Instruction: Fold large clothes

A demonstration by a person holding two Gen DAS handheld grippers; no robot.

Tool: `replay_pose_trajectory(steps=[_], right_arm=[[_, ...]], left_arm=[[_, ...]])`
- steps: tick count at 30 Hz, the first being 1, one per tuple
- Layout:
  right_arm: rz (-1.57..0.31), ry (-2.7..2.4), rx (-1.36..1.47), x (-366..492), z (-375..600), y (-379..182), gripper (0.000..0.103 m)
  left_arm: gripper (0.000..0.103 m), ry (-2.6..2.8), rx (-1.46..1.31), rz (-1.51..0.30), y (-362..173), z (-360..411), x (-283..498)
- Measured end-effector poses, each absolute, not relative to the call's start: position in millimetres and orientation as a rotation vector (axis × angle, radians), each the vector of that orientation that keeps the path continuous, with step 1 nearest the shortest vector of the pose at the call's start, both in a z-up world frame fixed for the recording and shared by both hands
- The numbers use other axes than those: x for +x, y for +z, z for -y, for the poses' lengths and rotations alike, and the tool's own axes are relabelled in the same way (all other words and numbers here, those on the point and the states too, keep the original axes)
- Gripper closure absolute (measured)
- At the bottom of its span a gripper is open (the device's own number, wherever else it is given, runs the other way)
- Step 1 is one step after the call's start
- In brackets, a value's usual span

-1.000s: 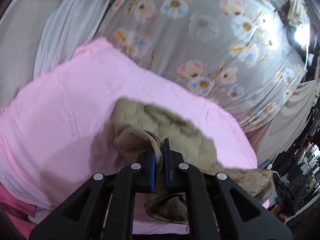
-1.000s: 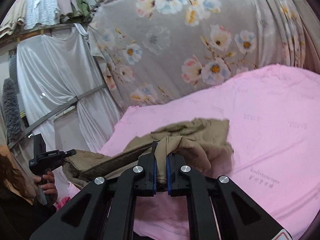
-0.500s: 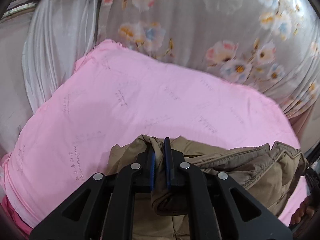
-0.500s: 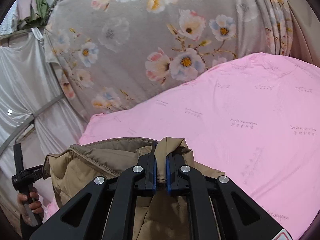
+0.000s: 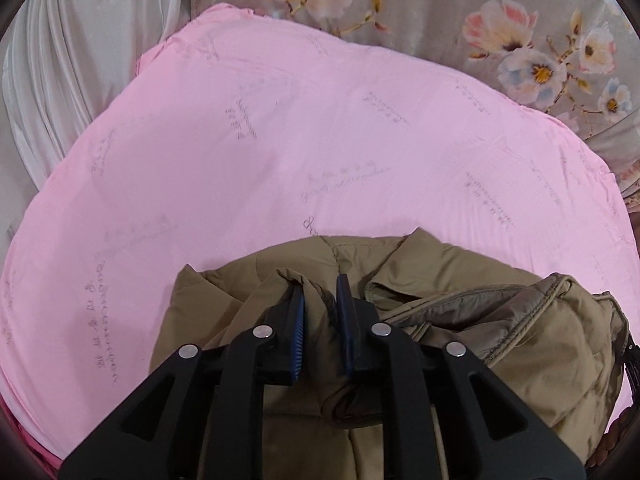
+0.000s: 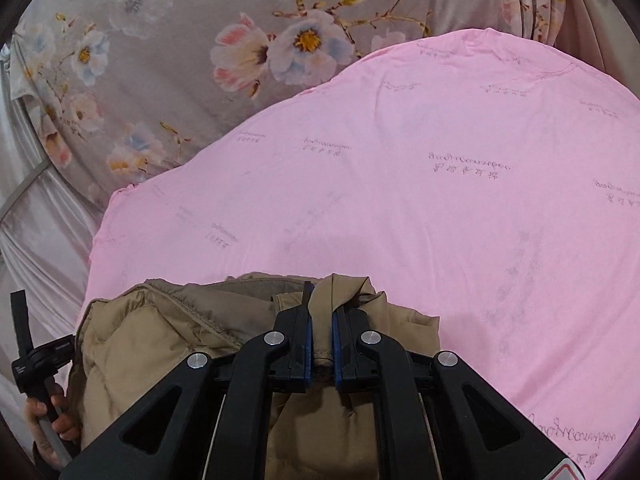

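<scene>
1. The tan padded jacket (image 5: pixel 500 344) lies bunched at the near edge of the pink sheet (image 5: pixel 280 140), which covers the bed or table we work on; the far part of that sheet is bare.
2. We see the same jacket (image 6: pixel 160 352) from the right wrist view as a puffy heap, its stitched edge turned up and its lining showing, so it is not lying flat.
3. Our left gripper (image 5: pixel 320 300) has its jaws opening: a ridge of jacket fabric stands between the blue pads, draped against the left one, with a gap to the right pad, so we judge the grip as letting go rather than pinching.
4. Our right gripper (image 6: pixel 320 312) has its pads pressed together on a fold of the tan fabric, which sticks up above the fingertips.
5. In the right wrist view, at the left edge, we see a hand (image 6: pixel 44 420) gripping the handle of the other tool, just beside the jacket's heap.
6. Behind the sheet hangs a grey floral curtain (image 6: pixel 160 60), with plain white drapery (image 5: pixel 60 60) beside it; neither touches the jacket.
7. As for progress, we judge the jacket brought onto the sheet, but no neat fold is visible: no squared edges and no stacked layers.
8. What is left, in our judgement, is most of the job: spreading the body flat, bringing the sleeves in, and folding it into a compact shape.
</scene>
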State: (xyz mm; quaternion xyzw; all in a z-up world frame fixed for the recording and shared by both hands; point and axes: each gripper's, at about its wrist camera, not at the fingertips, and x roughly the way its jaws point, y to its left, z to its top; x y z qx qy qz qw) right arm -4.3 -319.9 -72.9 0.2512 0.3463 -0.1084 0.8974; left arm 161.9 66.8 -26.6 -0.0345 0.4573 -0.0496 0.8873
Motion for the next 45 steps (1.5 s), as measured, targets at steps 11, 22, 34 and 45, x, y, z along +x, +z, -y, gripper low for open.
replay_pose_trajectory(steps=[11,22,34,45], right_arm=[[-0.753,-0.243,0.484,6.6,312.0,-103.6,0.097],[-0.630,-0.148,0.602,-32.7,332.2,-49.7,0.087],[-0.609,-0.112,0.291,-8.0,263.9,15.3,0.082],[-0.854,-0.203,0.175,64.2,265.8,-78.0,0.091]], left_arm=[[0.081,-0.097,-0.077,-0.909,-56.4,-63.8,167.8],[0.023,-0.110,-0.134,-0.830,-14.3,-103.0,145.0],[0.029,-0.344,-0.035,-0.793,36.0,-34.2,112.6],[0.040,-0.190,0.044,-0.927,-46.1,-13.2,168.2]])
